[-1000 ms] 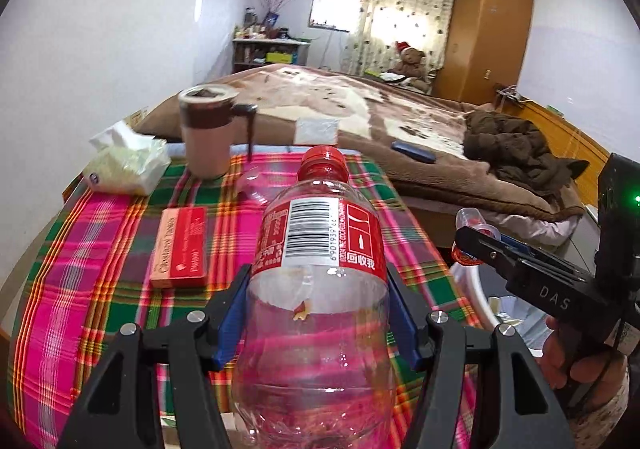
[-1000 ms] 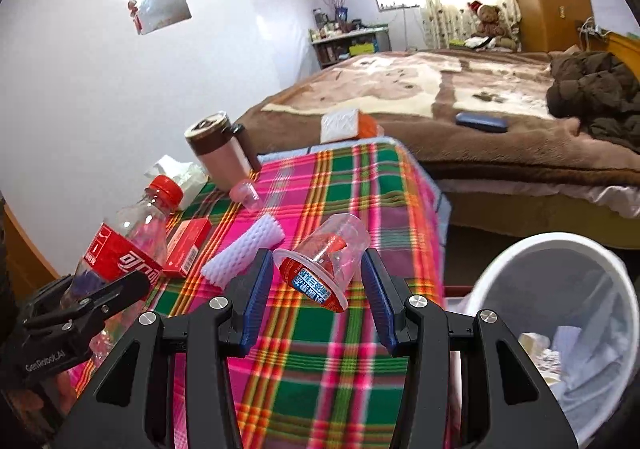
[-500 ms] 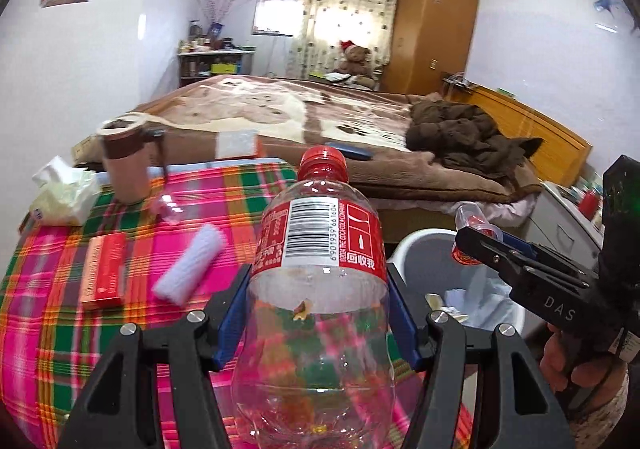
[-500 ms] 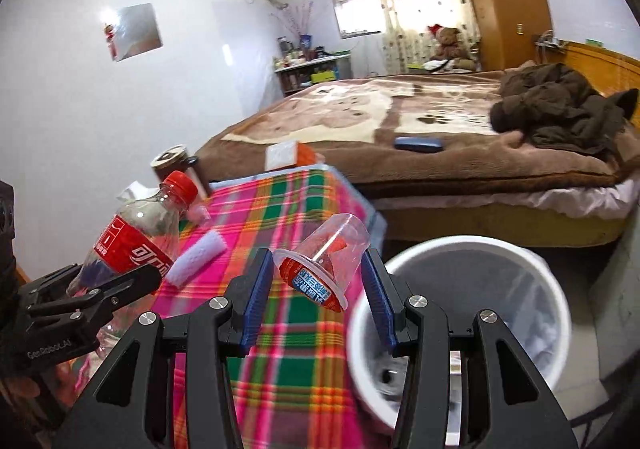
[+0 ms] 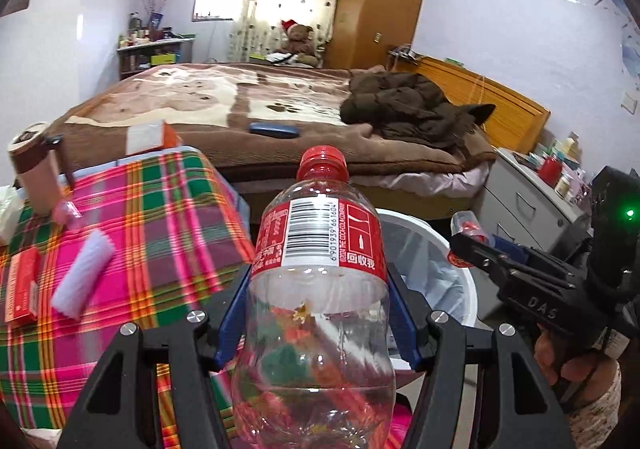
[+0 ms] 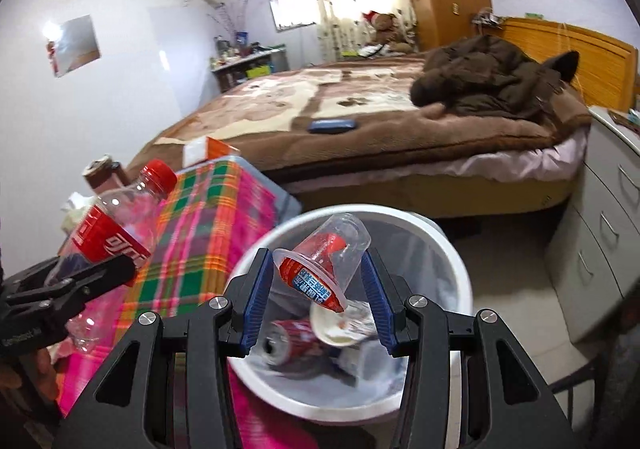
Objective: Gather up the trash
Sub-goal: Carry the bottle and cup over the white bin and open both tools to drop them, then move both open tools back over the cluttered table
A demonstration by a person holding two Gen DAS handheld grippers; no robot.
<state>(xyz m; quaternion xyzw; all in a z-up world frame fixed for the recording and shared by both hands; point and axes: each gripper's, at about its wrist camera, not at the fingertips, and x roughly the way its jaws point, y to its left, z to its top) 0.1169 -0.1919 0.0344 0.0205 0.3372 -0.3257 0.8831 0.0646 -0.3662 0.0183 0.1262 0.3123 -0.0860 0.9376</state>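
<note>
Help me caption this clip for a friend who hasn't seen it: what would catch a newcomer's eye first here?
First, the empty clear bottle with its red label and cap, clamped upright in the left gripper and filling the left wrist view. Next, the small clear cup with a red lid, tilted in the right gripper directly above the white trash bin, which already holds a crushed can. Behind, the bright pink and green plaid tablecloth.

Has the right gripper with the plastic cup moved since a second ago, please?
Yes. The right gripper, shut on the plastic cup, has swung right off the plaid tablecloth and now sits over the white bin.
</note>
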